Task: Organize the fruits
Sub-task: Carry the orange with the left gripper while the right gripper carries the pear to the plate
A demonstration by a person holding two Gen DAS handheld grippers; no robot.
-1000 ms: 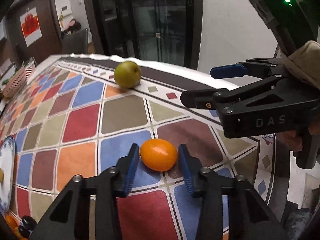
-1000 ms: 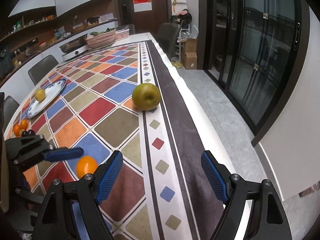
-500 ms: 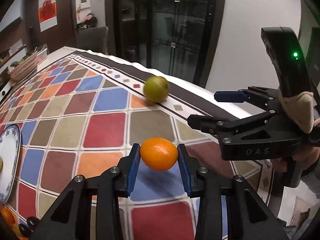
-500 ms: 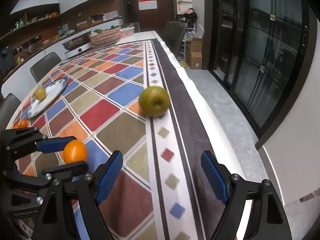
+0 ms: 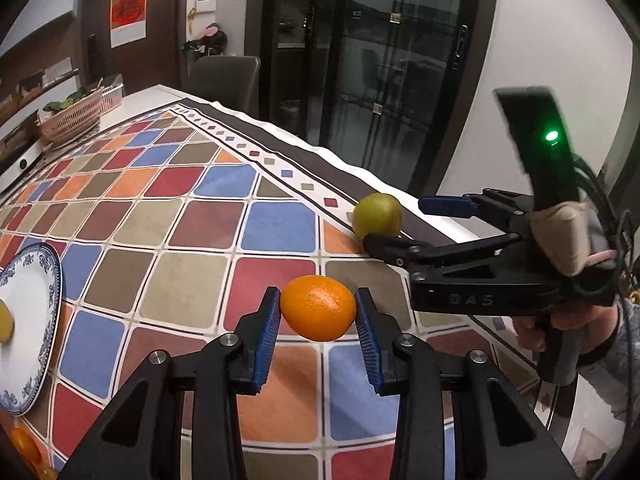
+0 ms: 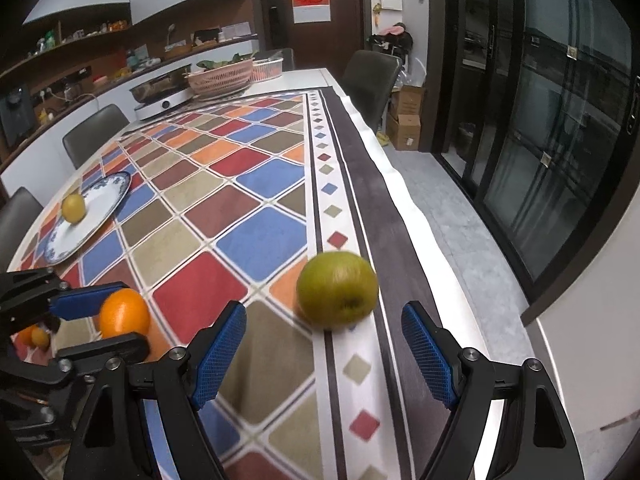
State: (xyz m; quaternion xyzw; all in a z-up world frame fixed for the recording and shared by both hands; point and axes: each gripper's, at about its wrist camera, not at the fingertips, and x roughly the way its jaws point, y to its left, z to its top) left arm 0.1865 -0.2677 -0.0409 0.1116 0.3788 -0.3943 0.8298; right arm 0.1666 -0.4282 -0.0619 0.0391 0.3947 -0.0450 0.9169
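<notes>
My left gripper (image 5: pixel 317 298) is shut on an orange (image 5: pixel 318 312) and holds it a little above the chequered tablecloth (image 5: pixel 192 264). In the right wrist view the same orange (image 6: pixel 124 312) shows at the lower left between the left gripper's fingers. A green apple (image 6: pixel 338 288) rests on the cloth's border strip near the table's right edge. My right gripper (image 6: pixel 324 316) is open, its blue pads on either side of the apple's near side without touching it. In the left wrist view the right gripper (image 5: pixel 396 222) reaches toward the apple (image 5: pixel 378 214).
A blue-and-white plate (image 6: pixel 108 192) with a yellow-green fruit (image 6: pixel 74 208) lies at the left. Small oranges (image 6: pixel 34 336) sit at the near left corner. A pink basket (image 6: pixel 222 76) and a cooker (image 6: pixel 160 94) stand at the far end. Chairs ring the table; glass doors are on the right.
The left gripper has lifted the orange and swung left, bringing the plate into its view. The right gripper has moved forward, so the apple now sits close between its fingertips.
</notes>
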